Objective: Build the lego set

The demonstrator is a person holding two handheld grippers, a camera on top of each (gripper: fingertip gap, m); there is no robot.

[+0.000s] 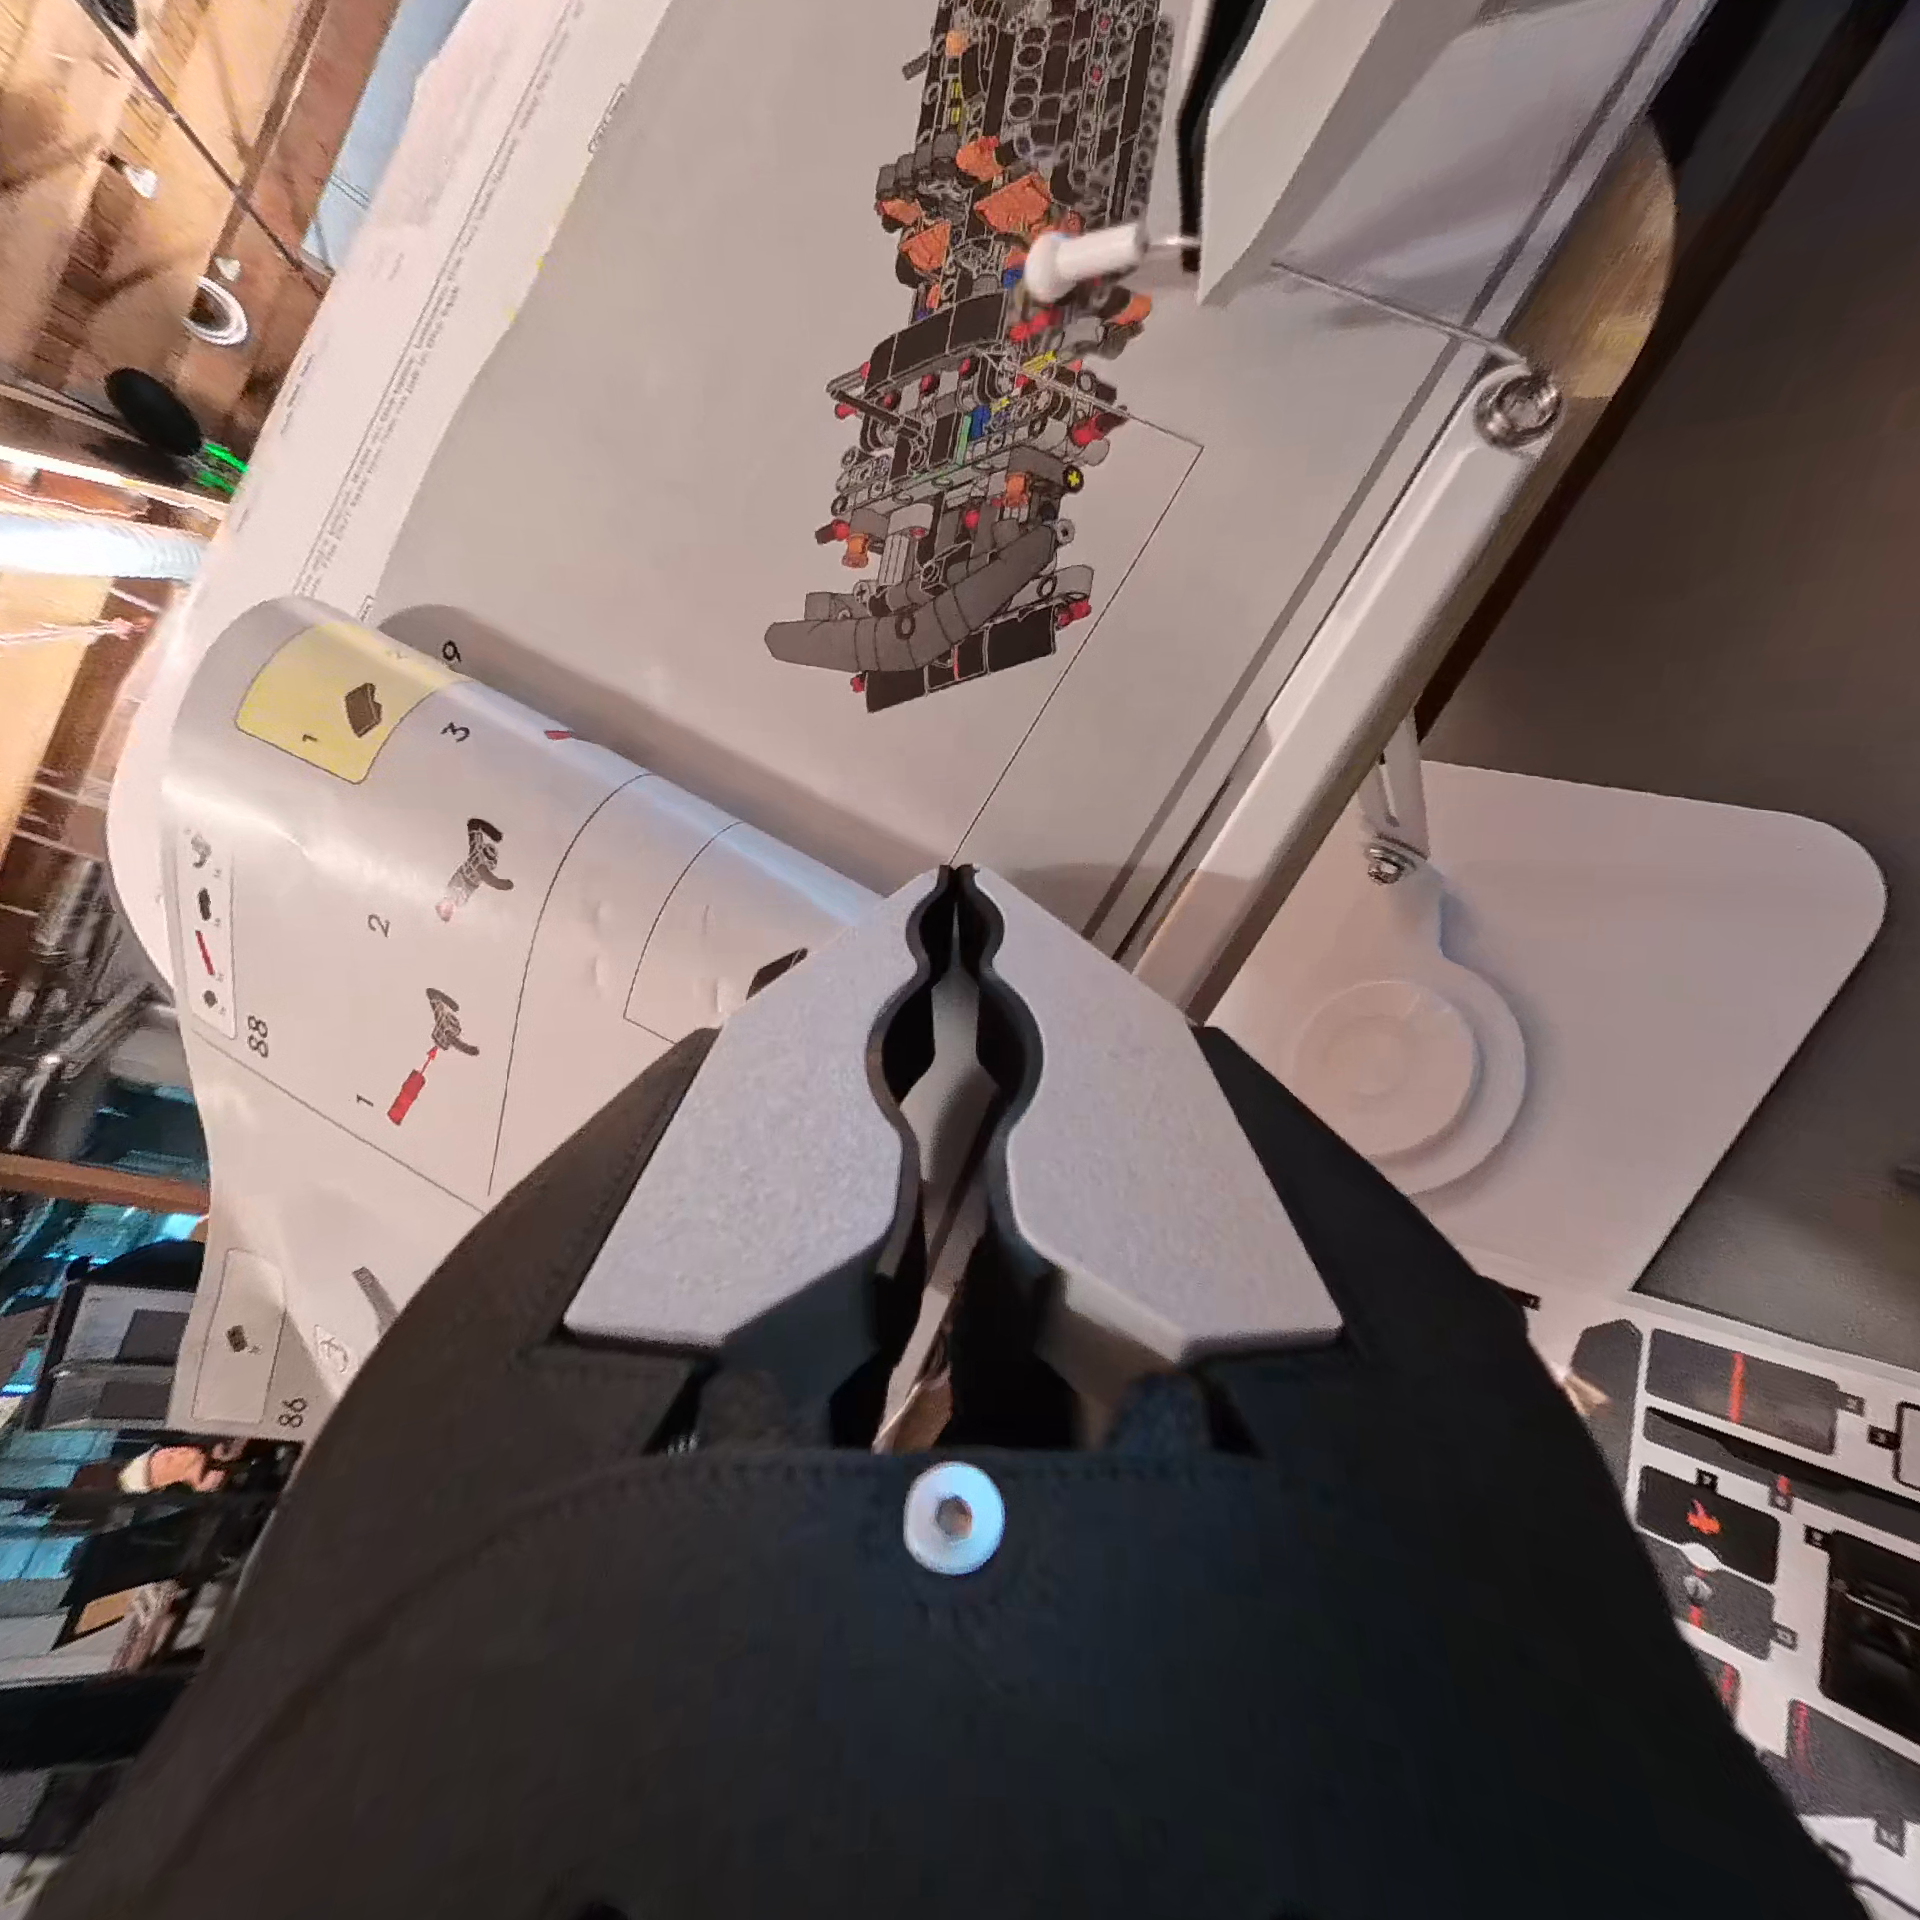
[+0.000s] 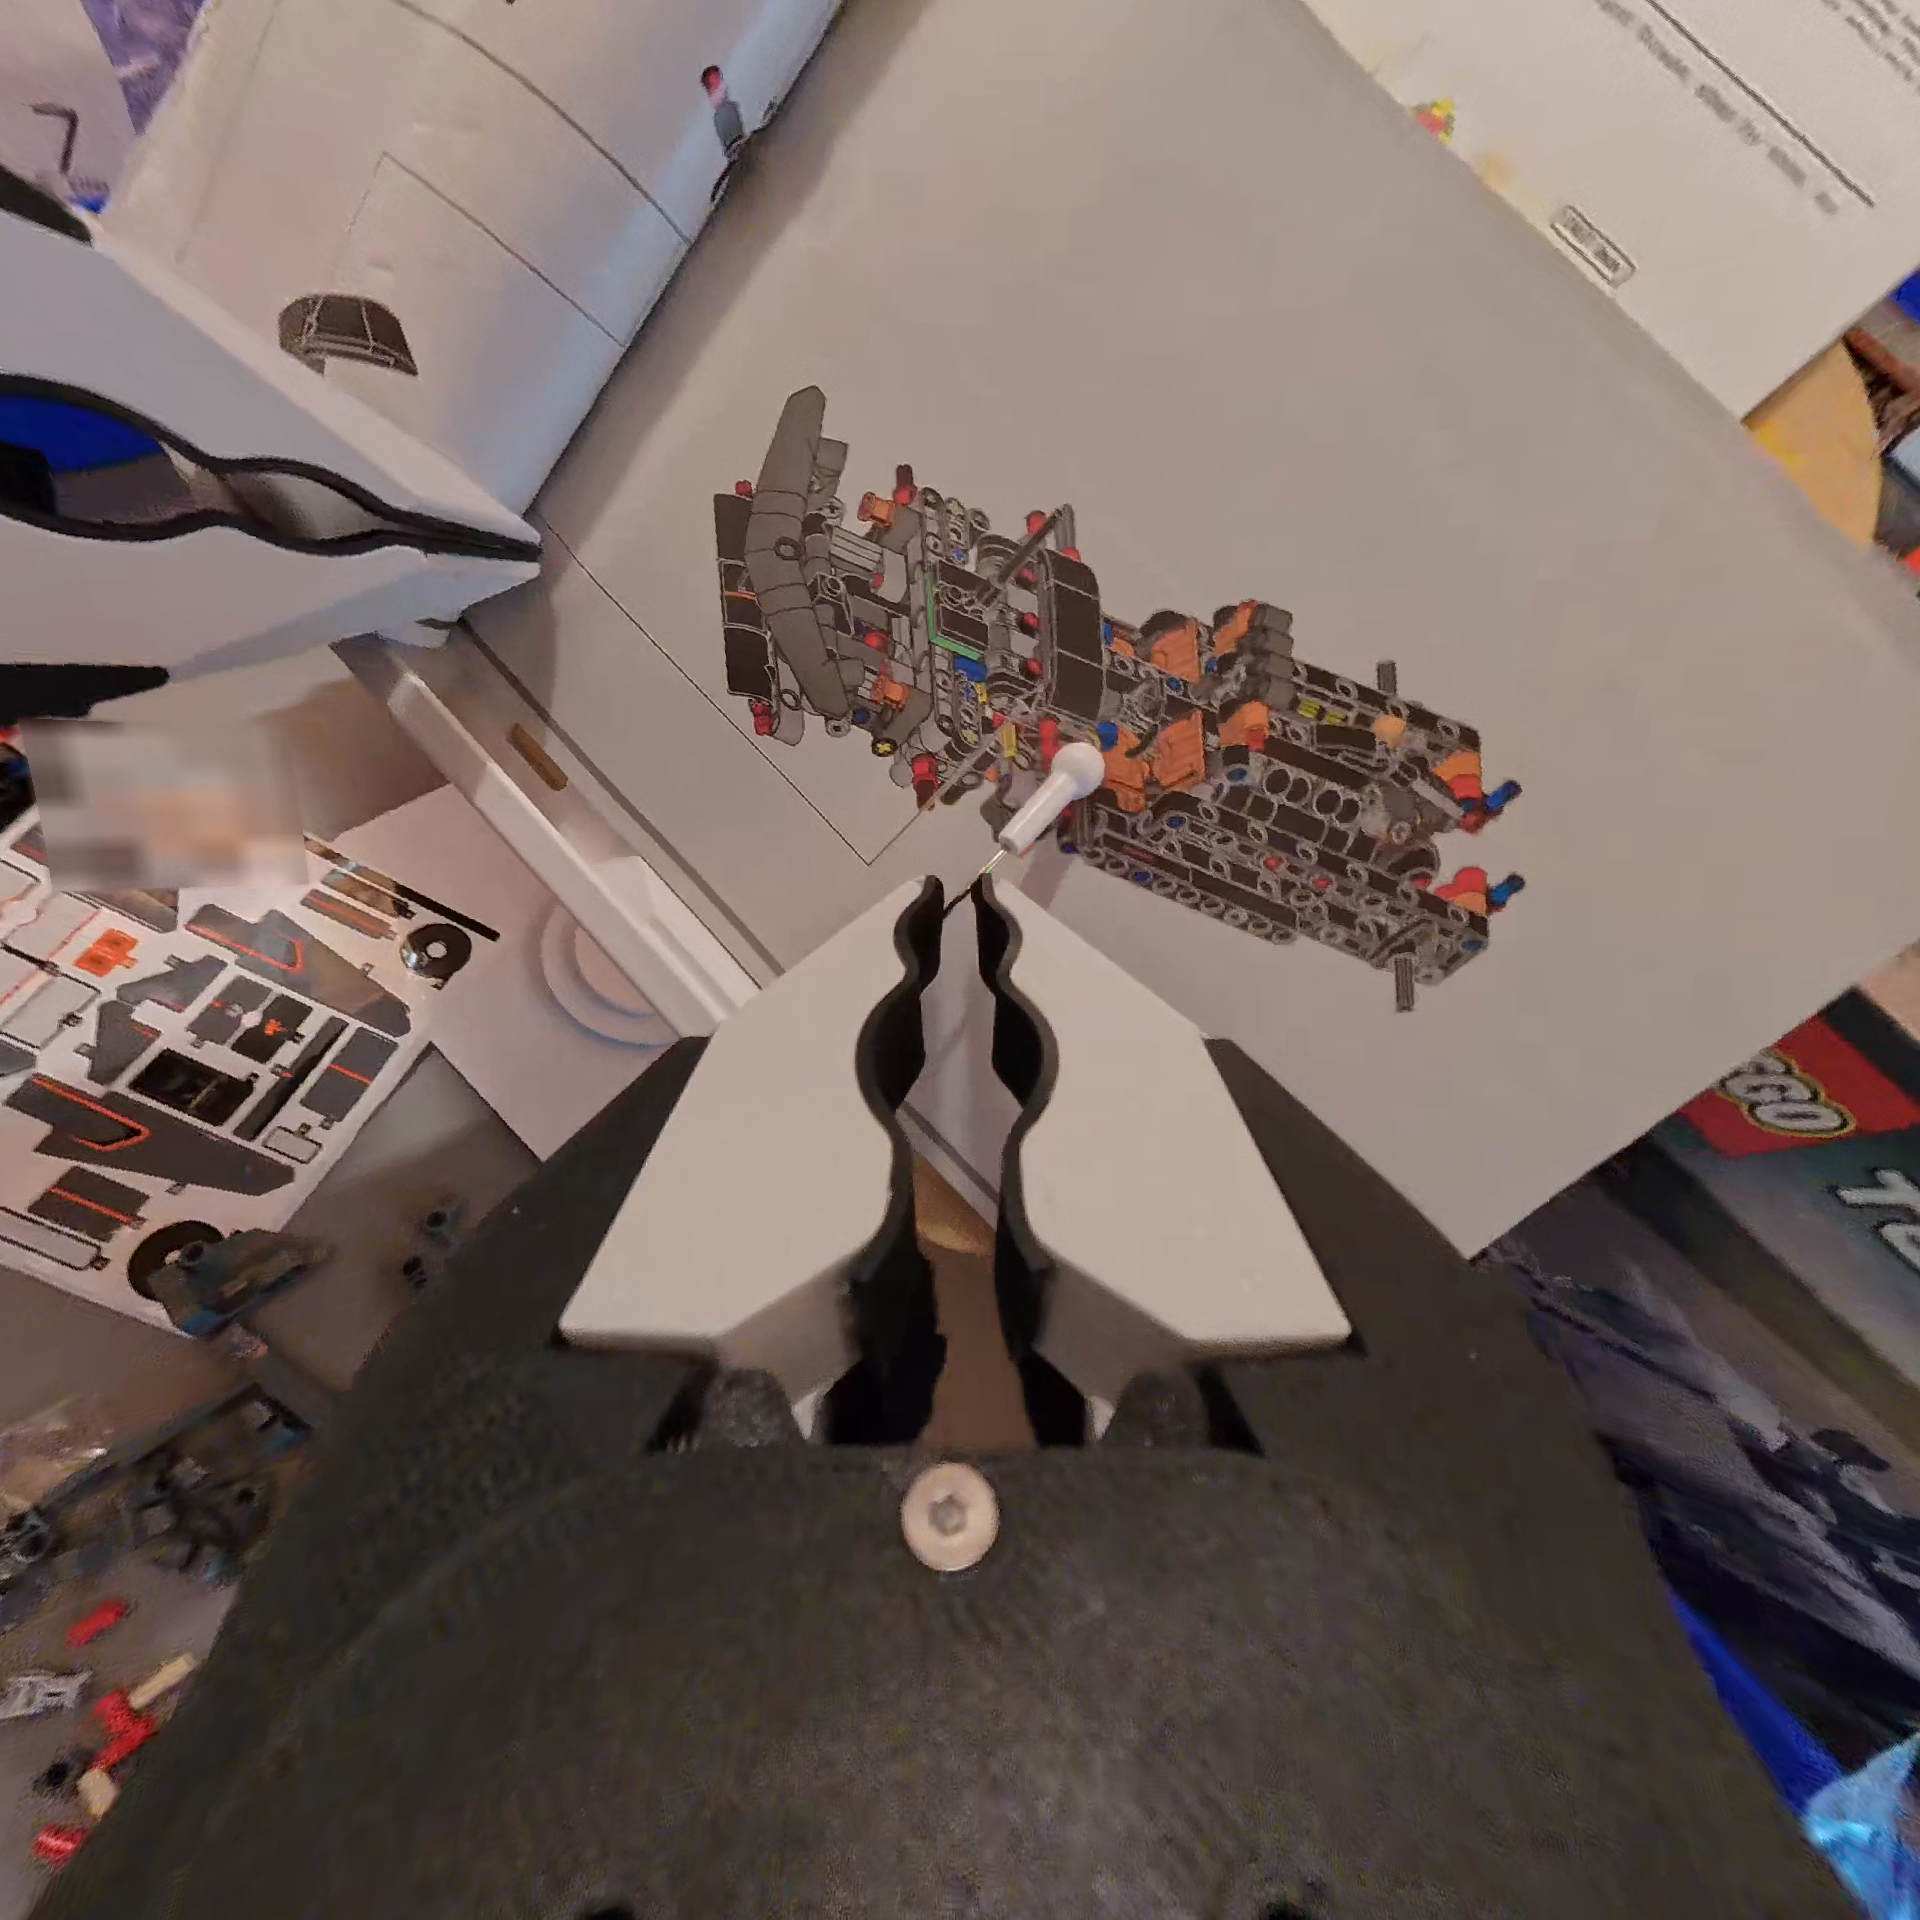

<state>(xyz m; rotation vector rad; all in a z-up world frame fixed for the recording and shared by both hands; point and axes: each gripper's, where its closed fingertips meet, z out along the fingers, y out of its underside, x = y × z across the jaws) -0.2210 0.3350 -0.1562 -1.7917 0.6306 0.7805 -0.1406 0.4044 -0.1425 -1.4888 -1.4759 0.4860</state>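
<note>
Right gripper (image 2: pixel 958 883) sits closest, tips pinched on the thin wire stem of a white-capped page clip (image 2: pixel 1055 795) on the book stand (image 2: pixel 499 769), likely swinging it clear so a page can turn. Left gripper (image 1: pixel 956 873) is clenched at the lower edge of the instruction booklet (image 1: pixel 727 416), probably on a curled page (image 1: pixel 436 883), though the contact itself is hidden. Loose lego parts (image 2: pixel 109 1704) lie untouched on the table beside the sticker sheet (image 2: pixel 197 1049); building looks paused for page-flipping.
</note>
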